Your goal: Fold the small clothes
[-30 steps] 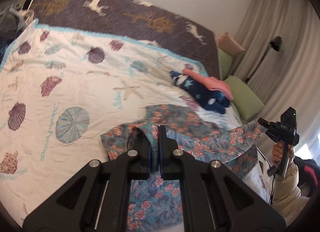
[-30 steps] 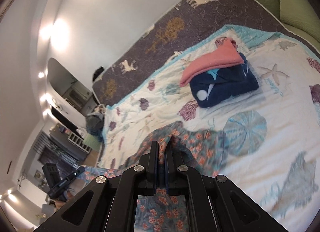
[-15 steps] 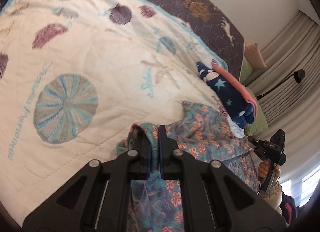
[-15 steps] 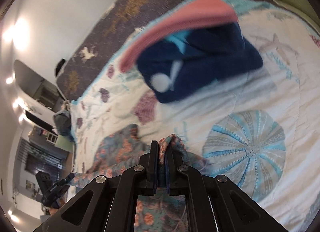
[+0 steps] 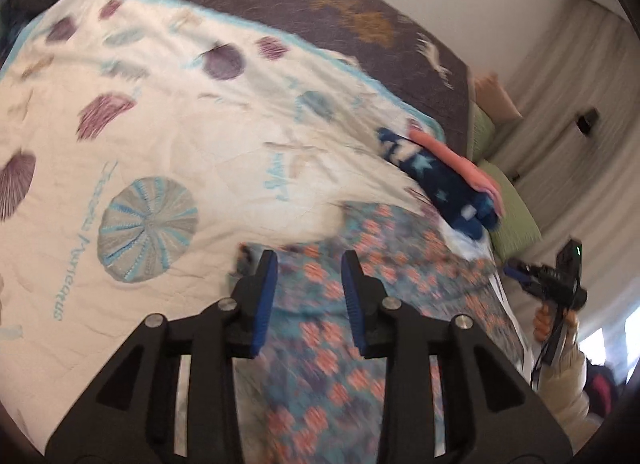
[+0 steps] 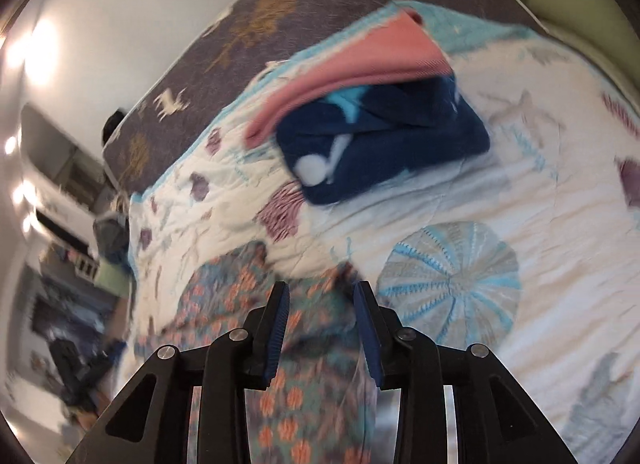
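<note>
We are holding the left gripper [image 5: 308, 260] over the floral garment [image 5: 340, 324], its jaws standing wide with nothing between the blue pads [image 5: 266, 300]. We are holding the right gripper [image 6: 322, 296] the same way, jaws wide and gripping nothing, over the other end of the same garment [image 6: 304, 384]. The garment is lying spread on the white seashell quilt [image 5: 168, 111], near the bed's front edge, and it is showing blurred in both views. Beyond it, a folded navy star-print piece [image 6: 392, 151] is resting on the quilt with a folded pink piece [image 6: 360, 63] lying on top of it. We are also seeing the right gripper from the left wrist view [image 5: 556, 280], off the bed's side near the green pillows [image 5: 516, 219].
</note>
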`<state>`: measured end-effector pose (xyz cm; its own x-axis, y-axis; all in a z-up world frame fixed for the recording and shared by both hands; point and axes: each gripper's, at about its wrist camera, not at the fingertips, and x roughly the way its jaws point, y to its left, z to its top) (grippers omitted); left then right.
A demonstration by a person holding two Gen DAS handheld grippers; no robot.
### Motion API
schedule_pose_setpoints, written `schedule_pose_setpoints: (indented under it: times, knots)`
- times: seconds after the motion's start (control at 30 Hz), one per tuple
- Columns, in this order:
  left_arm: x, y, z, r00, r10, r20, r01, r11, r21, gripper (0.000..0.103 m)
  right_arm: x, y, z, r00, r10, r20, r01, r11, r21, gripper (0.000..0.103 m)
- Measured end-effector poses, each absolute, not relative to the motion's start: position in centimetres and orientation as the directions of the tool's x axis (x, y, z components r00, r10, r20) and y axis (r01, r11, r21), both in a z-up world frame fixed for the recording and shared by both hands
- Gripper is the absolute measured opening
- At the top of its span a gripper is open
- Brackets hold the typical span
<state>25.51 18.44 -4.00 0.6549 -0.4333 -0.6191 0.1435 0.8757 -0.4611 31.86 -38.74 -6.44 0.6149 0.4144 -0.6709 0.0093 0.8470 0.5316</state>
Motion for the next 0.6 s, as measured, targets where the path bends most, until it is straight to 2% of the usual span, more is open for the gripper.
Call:
schedule_pose_setpoints:
  times: [0.07, 0.17, 0.27, 0.4, 0.6]
  knots:
    - [24.2, 17.0, -3.4, 0.631, -0.469, -0.618, 0.23, 0.874, -0.429, 0.034, 30.5, -37.3, -5.9, 0.586, 0.457, -0.67, -0.066, 0.85, 0.523, 0.035]
    - [23.5, 13.8, -4.0, 0.559, -0.477, -0.679, 0.328, 0.879, -0.347, 0.034, 29.6, -33.9, -6.3, 0.507, 0.491, -0.709, -0.165, 0.862, 0.479, 0.035]
    - [24.2, 10.6, -6.7, 0.482, -0.412, -0.773, 0.376, 0.894, -0.242, 0.034, 30.3, -30.8, -7.9, 0.462, 0.392, -0.796, -0.178, 0.92, 0.35, 0.035]
    - [26.1, 8.9, -9.6, 0.435, -0.358, -0.826, 0.362, 0.91, -0.203, 0.034, 32.1, -28.7, -10.2, 0.432, 0.276, -0.859, -0.168, 0.96, 0.224, 0.035]
    - [32.1, 9.7, -8.3, 0.534, -0.292, -0.794, 0.271, 0.948, -0.167, 0.035, 36.0, -28.8, -9.6, 0.467, 0.259, -0.845, -0.155, 0.965, 0.21, 0.035]
